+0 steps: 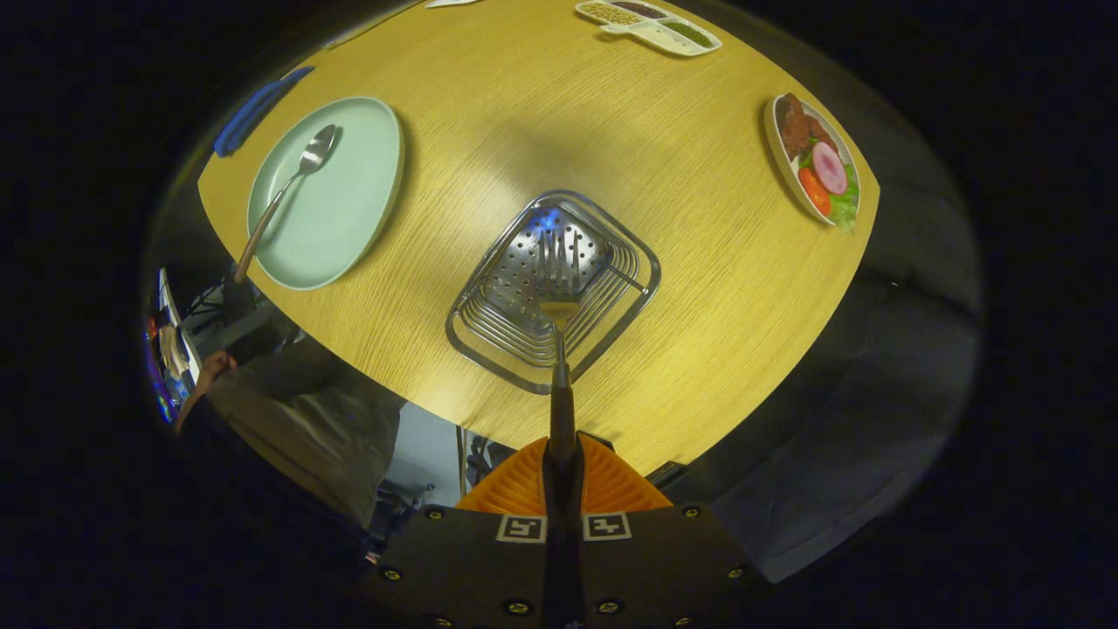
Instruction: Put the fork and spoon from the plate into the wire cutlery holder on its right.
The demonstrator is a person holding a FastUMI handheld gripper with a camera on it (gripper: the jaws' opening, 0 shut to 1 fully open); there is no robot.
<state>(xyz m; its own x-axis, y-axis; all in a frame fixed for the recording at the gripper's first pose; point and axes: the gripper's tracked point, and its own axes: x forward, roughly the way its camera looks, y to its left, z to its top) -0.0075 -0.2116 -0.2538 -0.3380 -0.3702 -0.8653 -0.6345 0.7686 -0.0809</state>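
Observation:
My gripper (562,454) is shut on the fork (559,288), both fingers pressing its dark handle. The fork points straight ahead, its tines hanging over the mouth of the wire cutlery holder (472,336), above the perforated bottom. The holder stands on the wooden table just beyond my fingers. To the holder's left lies the pale green plate (349,201). A spoon (288,188) with a brown handle rests on that plate, its bowl toward the far side and its handle sticking out over the plate's near rim.
A plate of food (817,157) sits right of the holder near the table edge. A divided white tray (651,24) lies at the far side. A blue object (253,109) lies beyond the green plate. A seated person's hand (205,371) and sleeve are beside the table's near left edge.

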